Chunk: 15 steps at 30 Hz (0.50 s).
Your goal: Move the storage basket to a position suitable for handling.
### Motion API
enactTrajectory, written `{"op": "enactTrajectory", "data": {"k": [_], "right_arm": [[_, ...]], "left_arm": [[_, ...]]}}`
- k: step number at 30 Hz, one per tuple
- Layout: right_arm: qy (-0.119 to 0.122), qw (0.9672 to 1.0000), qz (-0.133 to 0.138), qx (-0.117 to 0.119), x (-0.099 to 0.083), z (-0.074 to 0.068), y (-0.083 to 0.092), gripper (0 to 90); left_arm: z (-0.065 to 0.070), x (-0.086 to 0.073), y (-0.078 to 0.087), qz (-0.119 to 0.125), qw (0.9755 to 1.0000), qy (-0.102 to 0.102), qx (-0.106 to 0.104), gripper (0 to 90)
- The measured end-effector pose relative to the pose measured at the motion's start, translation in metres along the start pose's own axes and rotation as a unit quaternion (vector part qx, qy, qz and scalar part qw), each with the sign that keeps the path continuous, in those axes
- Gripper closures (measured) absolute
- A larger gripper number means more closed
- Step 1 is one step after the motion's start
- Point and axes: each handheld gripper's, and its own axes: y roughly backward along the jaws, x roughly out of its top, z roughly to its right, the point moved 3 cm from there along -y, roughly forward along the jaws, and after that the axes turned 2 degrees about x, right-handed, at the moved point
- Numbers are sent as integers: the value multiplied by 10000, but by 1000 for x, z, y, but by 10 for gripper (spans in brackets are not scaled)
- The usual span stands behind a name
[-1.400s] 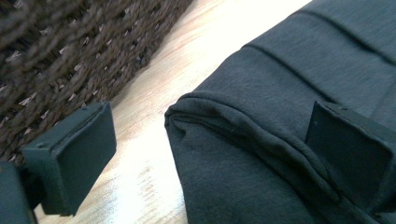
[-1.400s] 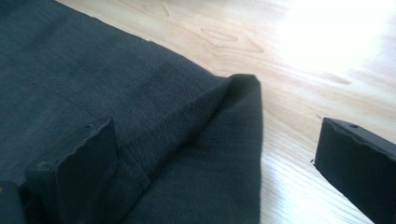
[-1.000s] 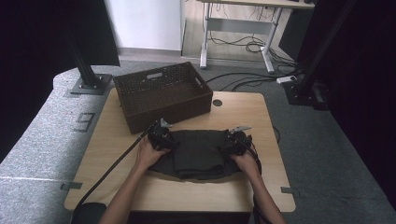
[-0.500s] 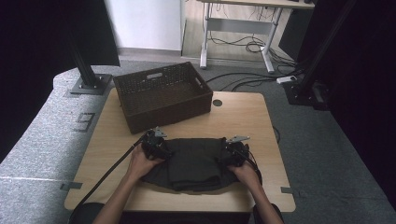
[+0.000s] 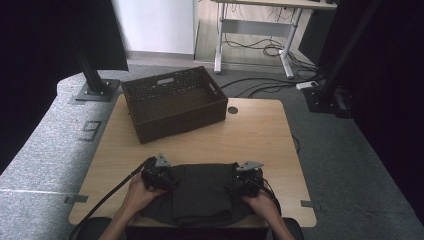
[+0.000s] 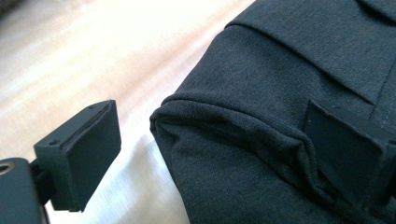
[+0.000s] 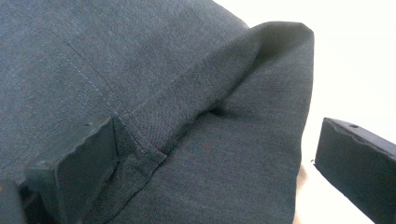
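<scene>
A dark grey folded cloth [image 5: 202, 195] lies at the table's near edge between my two grippers. My left gripper [image 5: 161, 177] sits at the cloth's left side and my right gripper [image 5: 242, 181] at its right side, each held in a hand. In the left gripper view the gripper [image 6: 210, 154] is open, and a folded corner of the cloth [image 6: 261, 93] lies between its jaws. In the right gripper view the gripper [image 7: 215, 163] is open wide. One of its jaws rests on the cloth [image 7: 140, 70], whose folded edge lies between the jaws.
A dark brown woven basket [image 5: 172, 102] stands at the back left of the wooden table [image 5: 255, 130]. A small round hole [image 5: 232, 110] sits right of the basket. A cable [image 5: 107, 197] trails from the left gripper over the near edge.
Both grippers have come toward the table's near edge, and the cloth's far edge has come nearer with them.
</scene>
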Motion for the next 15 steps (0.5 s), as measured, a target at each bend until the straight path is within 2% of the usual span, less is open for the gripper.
{"op": "enactTrajectory", "data": {"k": [2,3,5,10,15], "right_arm": [[108,9999,-54,83,-5,-10,5,0],[108,9999,-54,83,-5,-10,5,0],[229,9996,-72,136,-9,-19,9,0],[231,9993,-78,287,-18,-29,15,0],[177,9991,-53,375,-26,-35,21,0]], "left_arm": [[4,-6,5,-38,10000,19,-80,54],[6,-9,7,-22,10000,22,-84,54],[10,-13,11,-7,10000,15,-82,54],[18,-22,18,13,10000,43,-81,54],[29,-27,24,20,10000,-58,11,54]]}}
